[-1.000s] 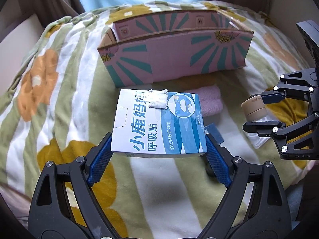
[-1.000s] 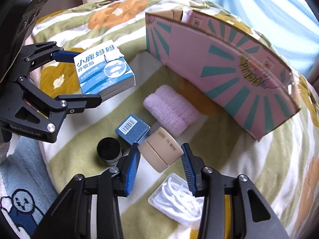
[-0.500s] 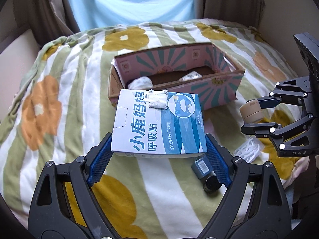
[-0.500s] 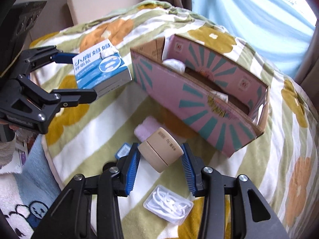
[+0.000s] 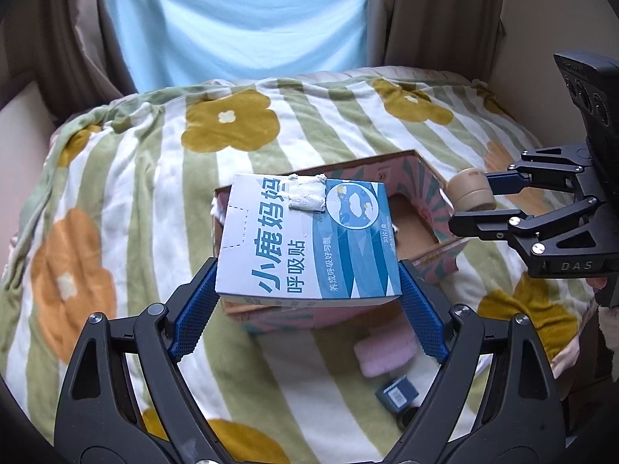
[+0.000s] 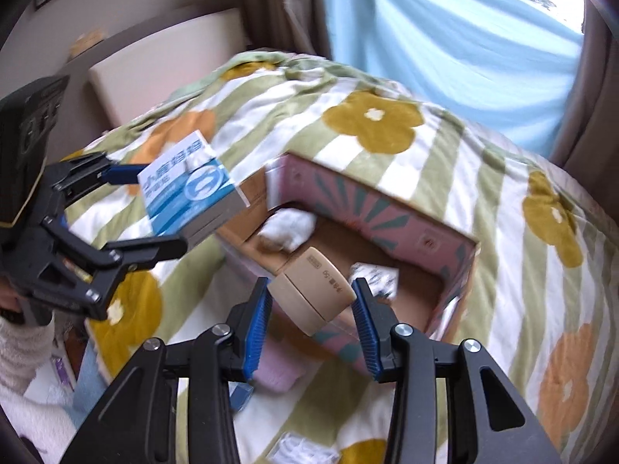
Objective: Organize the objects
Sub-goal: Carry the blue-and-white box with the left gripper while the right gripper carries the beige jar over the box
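We are holding a blue-and-white carton (image 5: 307, 241) in the air above the near wall of the open pink cardboard box (image 6: 406, 228), the left gripper (image 5: 307, 301) pinching it by its two side edges between the blue pads (image 5: 193, 317). Toward two o'clock of the carton in the left wrist view, we are carrying a beige jar (image 6: 311, 294), with the right gripper (image 6: 311, 323) clamping it across its width over the box's open top. Inside the box, a white fluffy item (image 6: 288, 228) is lying toward eleven o'clock of the jar and a small white packet (image 6: 375, 274) is sitting just past it at two o'clock. Around the box, the striped flower blanket (image 5: 127, 201) is bearing a pink towel roll (image 5: 387, 353) and a small dark blue box (image 5: 396, 392), both toward five o'clock of the carton.
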{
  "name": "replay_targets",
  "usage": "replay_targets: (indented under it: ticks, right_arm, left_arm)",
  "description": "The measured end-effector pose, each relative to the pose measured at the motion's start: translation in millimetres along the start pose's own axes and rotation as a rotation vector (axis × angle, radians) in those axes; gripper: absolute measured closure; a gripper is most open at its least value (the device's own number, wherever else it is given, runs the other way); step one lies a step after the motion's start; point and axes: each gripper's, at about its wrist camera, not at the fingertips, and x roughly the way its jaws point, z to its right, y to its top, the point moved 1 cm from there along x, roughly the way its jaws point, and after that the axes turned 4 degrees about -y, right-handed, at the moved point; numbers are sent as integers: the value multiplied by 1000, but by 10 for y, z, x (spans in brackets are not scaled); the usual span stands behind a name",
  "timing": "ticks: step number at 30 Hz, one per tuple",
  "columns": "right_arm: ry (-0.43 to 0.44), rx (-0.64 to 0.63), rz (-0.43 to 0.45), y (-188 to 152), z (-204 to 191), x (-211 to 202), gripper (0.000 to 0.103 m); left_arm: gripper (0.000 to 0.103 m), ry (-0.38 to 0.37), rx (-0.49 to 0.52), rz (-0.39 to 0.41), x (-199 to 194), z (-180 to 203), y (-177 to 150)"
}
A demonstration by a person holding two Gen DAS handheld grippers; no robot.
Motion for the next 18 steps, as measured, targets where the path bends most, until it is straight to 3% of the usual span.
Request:
replay_targets:
  ticks: [8, 18]
  right_arm:
    - [-55, 107, -57, 344, 425, 344, 64]
    - [-59, 252, -220, 388, 779, 1101, 64]
  left_arm:
    - [16, -6, -29, -81, 678, -153, 410]
    - [16, -42, -125, -247, 1559, -375, 444]
